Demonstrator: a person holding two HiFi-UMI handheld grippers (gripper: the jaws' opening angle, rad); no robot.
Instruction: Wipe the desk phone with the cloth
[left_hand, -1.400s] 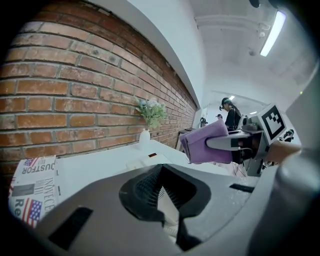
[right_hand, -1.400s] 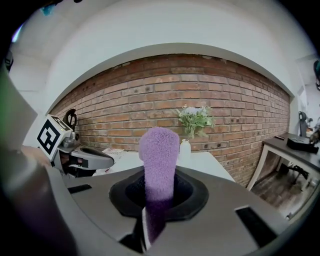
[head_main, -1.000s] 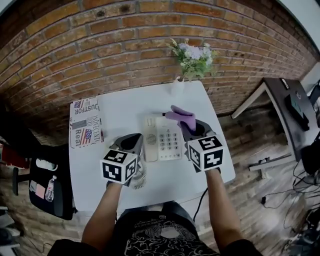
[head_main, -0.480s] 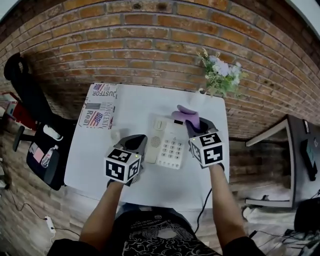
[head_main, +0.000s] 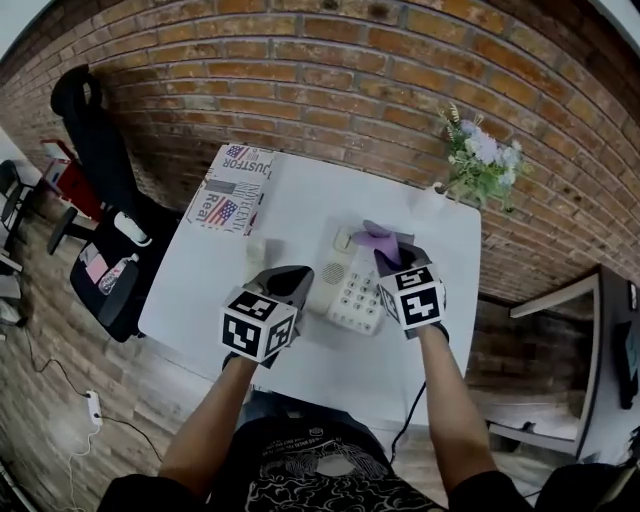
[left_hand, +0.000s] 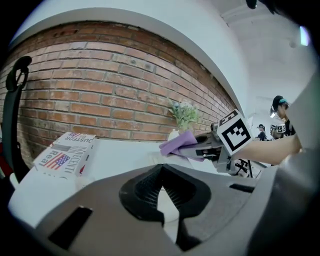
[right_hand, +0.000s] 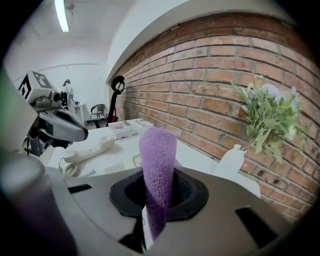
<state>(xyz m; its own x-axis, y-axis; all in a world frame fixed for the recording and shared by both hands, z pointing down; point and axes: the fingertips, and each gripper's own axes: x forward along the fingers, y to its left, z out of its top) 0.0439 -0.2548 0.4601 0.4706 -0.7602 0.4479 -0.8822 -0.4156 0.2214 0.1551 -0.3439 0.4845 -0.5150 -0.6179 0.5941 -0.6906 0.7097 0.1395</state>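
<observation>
From where I stand, the right gripper (head_main: 392, 255) is clamped on a purple cloth (right_hand: 157, 165), which stands up out of its jaws in a folded tongue. The left gripper (head_main: 290, 285) is closed on the white handset (right_hand: 92, 147), its coiled cord hanging under it.

The desk phone (head_main: 358, 292) sits mid-way along the right side of the white table (head_main: 300, 210). In the head view its long axis runs roughly from 5 o'clock, near the person, to 11 o'clock, toward the brick wall. The cloth hangs over the phone's far end, so the keypad lies at about 7 o'clock from the right gripper, just beside it. That hand is plainly the one to wipe. I'd judge the stroke should be drawn back toward the person along the phone's length, while the left hand keeps the handset clear at 9 o'clock.
</observation>
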